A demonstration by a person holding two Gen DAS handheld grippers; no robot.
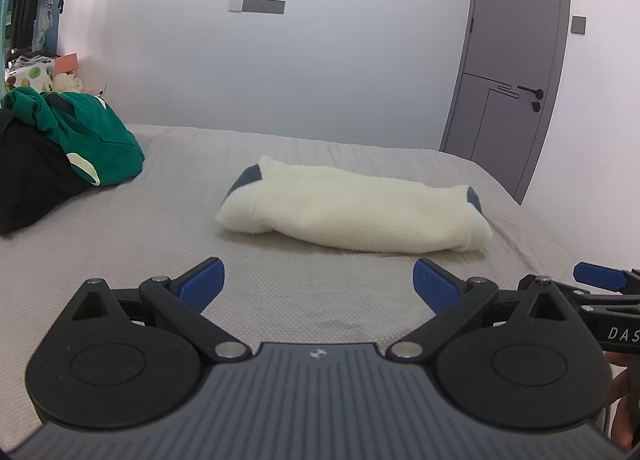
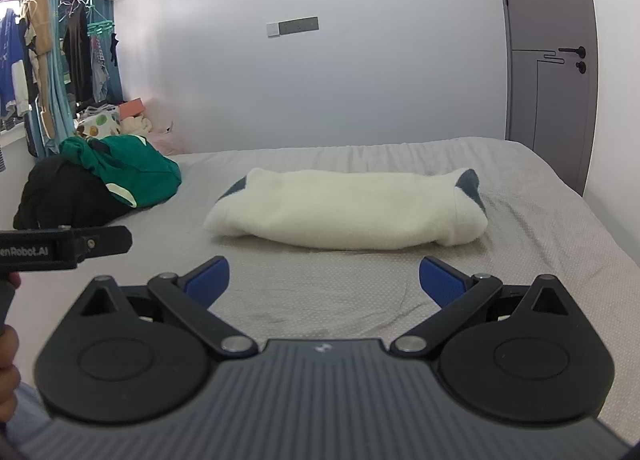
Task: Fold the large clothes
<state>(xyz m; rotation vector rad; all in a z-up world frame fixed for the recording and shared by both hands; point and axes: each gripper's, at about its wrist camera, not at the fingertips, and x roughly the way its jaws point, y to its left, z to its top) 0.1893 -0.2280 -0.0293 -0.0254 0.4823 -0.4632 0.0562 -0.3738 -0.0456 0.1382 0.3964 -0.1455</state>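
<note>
- Grey bed fills the room in front of me, with a pale wall and a grey door behind it.
- The cream fleece top lies across the middle of the bed, already folded into a long soft bundle. Small dark grey patches show at both of its ends.
- The left gripper hangs low over the near edge of the bed. Its blue fingers are spread wide and hold nothing.
- The right gripper sits just beside it, also over the near edge. Its fingers are wide apart too, and it is empty.
- Both grippers are well apart from the cream top.
- At the far left corner of the bed sits a pile of clothes: a green garment on top of a black garment. They look crumpled and not folded.
- I think the cream top is done, so this is the gap between one piece and the next.
- Next, a gripper would likely need to reach to the far left corner, pinch the green garment by an edge, and pull it onto bare bed to spread it flat.
</note>
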